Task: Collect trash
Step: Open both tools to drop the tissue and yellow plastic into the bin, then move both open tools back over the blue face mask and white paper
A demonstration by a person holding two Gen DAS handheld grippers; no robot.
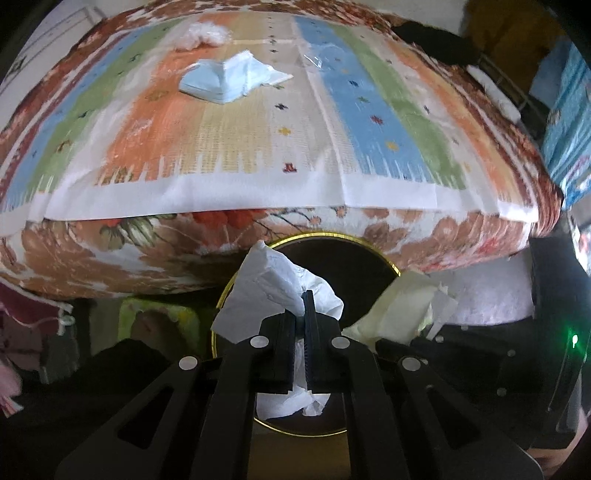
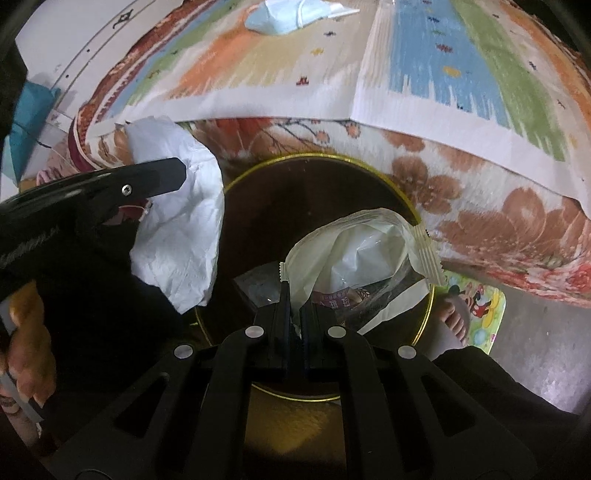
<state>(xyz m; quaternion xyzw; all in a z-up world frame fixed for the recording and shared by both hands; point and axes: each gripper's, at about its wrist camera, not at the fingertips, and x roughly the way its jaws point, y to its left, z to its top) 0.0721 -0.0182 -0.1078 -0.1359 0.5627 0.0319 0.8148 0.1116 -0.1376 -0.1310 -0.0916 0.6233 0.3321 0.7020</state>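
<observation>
My left gripper (image 1: 303,301) is shut on a crumpled white tissue (image 1: 269,284) and holds it over a dark round bin with a gold rim (image 1: 391,264). My right gripper (image 2: 294,295) is shut on a cream and clear plastic wrapper (image 2: 354,251) over the same bin (image 2: 258,173). The left gripper's finger (image 2: 155,181) and its tissue (image 2: 181,236) show at the left of the right wrist view. The wrapper also shows in the left wrist view (image 1: 402,306). A pale blue face mask (image 1: 225,79) lies on the striped tablecloth (image 1: 258,147), with a white cotton-like wad (image 1: 205,33) and a clear plastic scrap (image 1: 316,59) farther back.
The table (image 1: 110,254) with a floral cover stands just behind the bin. A bare foot (image 2: 456,319) on a cartoon mat (image 2: 480,306) is to the bin's right. Grey floor (image 2: 535,332) lies at the right.
</observation>
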